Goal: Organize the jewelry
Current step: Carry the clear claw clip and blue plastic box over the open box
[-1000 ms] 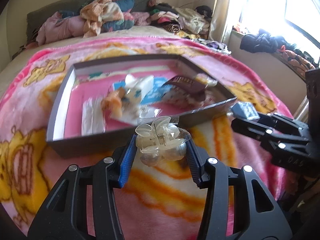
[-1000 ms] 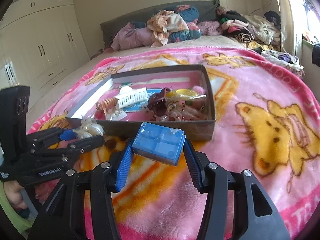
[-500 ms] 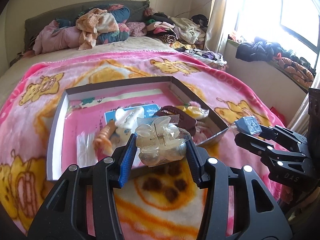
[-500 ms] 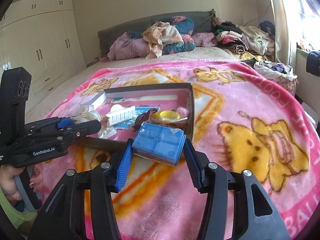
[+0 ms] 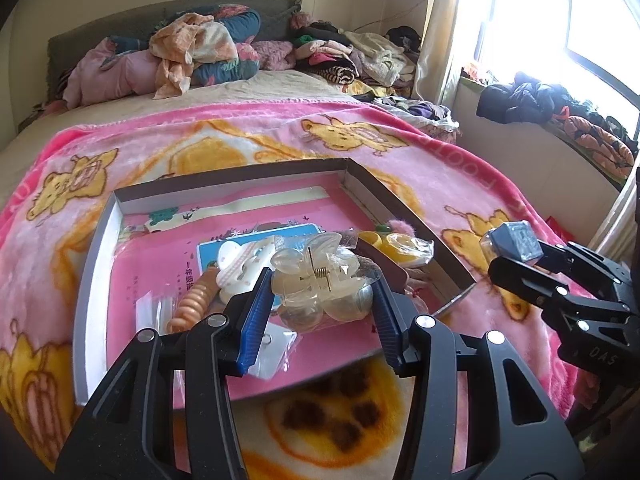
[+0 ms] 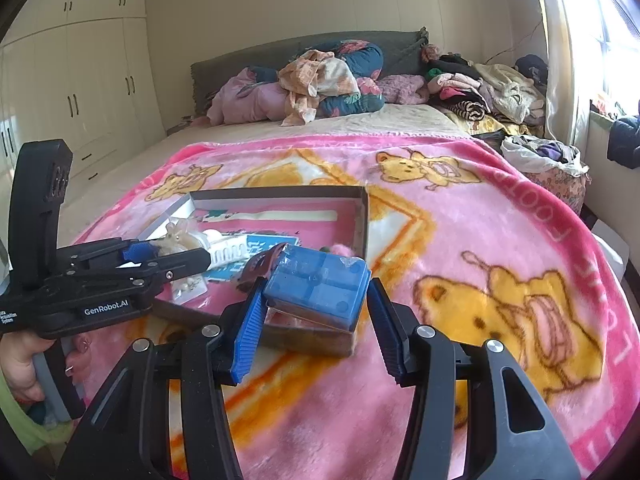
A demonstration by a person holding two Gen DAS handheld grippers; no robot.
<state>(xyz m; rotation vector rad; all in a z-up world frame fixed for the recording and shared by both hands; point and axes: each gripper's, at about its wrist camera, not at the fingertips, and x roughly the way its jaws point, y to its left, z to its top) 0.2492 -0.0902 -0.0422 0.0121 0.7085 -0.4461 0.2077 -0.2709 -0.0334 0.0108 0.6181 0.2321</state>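
Change since a second ago: both my grippers have come up and forward over the tray; its near wall, which stood ahead of the left fingers before, now sits under them, and the grips look the same as before.
Bed: I see a pink cartoon blanket (image 6: 500, 240) spread over the bed, with heaped clothes (image 6: 320, 80) against the headboard at the far end.
Tray: the shallow grey cardboard tray (image 5: 90, 280) lies on the blanket, its floor lined with pink printed paper.
Left gripper (image 5: 322, 292): clenched on a clear claw hair clip (image 5: 316, 280), blue pads pressing its two sides, held above the near part of the tray; in the right wrist view I see a hand (image 6: 20, 364) around its handle.
Right gripper (image 6: 316, 300): grasping a blue plastic box (image 6: 320, 286) by its two sides, hanging over the tray's near right corner.
Blue plastic box: square, with a lid divided into four panels; in the left wrist view it appears greyish at the tips of my right gripper (image 5: 516, 250), just right of the tray wall.
Tray contents: a white comb-like clip (image 5: 240, 264), an orange spiral hair tie (image 5: 196, 300), a dark maroon clip (image 5: 380, 258), a yellow piece in a clear wrapper (image 5: 400, 246) and a small clear bag (image 5: 276, 344) lie on the liner, bunched toward the near right.
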